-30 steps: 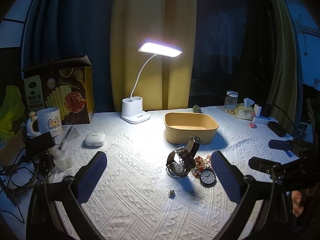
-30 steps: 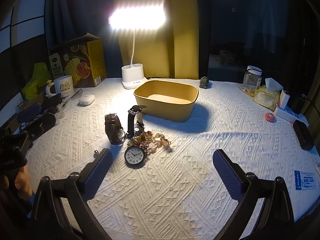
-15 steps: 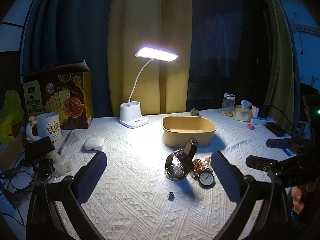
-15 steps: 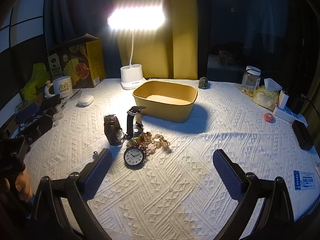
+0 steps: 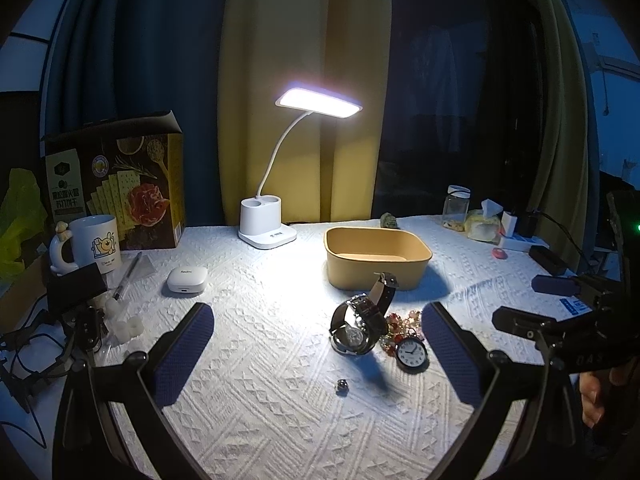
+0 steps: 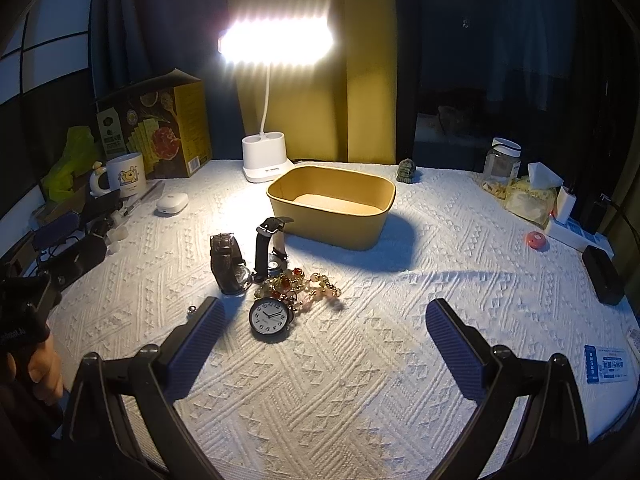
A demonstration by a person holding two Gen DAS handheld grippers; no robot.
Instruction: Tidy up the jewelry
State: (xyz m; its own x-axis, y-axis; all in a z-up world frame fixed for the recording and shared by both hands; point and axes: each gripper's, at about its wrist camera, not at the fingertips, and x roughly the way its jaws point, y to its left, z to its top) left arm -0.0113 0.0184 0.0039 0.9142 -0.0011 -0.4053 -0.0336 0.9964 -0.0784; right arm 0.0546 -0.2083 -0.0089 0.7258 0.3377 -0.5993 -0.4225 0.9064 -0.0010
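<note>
Left tool (image 5: 318,354) lifted slightly, jaws wide, yellow box (image 5: 376,258) lower in view

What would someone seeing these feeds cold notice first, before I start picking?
The lit desk lamp at the back of the table dominates, throwing a bright pool on the white cloth. In that pool sits the empty yellow tray, and just in front of it a small heap: two watches, a tangle of beads and a small round clock face. Both grippers, left and right, hover open and empty.
</note>
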